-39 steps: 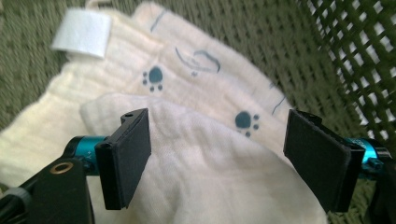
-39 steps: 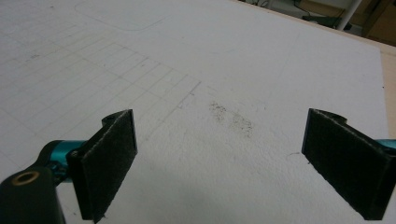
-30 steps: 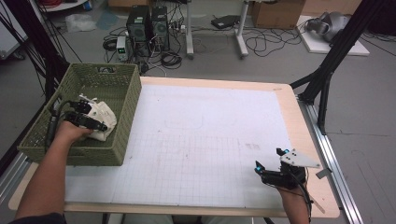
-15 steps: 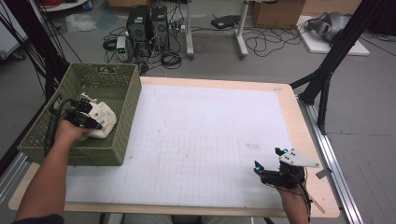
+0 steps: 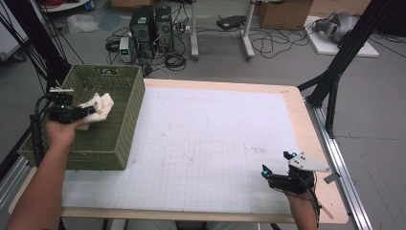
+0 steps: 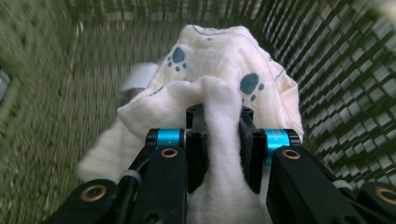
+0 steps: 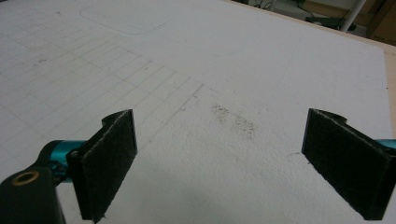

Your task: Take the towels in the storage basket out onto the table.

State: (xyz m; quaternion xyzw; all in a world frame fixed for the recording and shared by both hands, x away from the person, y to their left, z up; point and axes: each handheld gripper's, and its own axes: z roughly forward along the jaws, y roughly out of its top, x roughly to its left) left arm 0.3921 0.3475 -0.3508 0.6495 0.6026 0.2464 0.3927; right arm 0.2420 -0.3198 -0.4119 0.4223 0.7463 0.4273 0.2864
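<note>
The table (image 5: 287,115) takes up most of the high view, a pale wooden top almost wholly covered by a white mat (image 5: 206,143) marked with a faint grid. Beyond its far edge, toward 12 o'clock, the floor holds two dark computer towers (image 5: 152,26) and loose cables. A black frame leg (image 5: 342,62) slants down at 2 o'clock.

A green woven basket (image 5: 119,124) sits at 9 o'clock, overlapping the table's left edge. Its tall walls close in the cloth on all sides (the left gripper view shows mesh wall close on the right and blurred weave on the left).

The cloth (image 5: 98,105) hangs inside the basket, lifted to about rim height near the middle. In the left gripper view the cloth (image 6: 219,107) is cream-white, soft and crumpled, printed with blue paw marks, and a small white tag pokes out at its left.

The left gripper (image 5: 79,112) reaches in over the basket's near-left wall; its jaws are pinched tight on a thick fold of the cloth, as seen at the left gripper (image 6: 219,140).

The right gripper (image 5: 273,175) rests low at 5 o'clock near the table's front edge, well apart from the basket. Its jaws stand wide apart with nothing between them, over a grey smudge (image 7: 233,121) on the mat.
</note>
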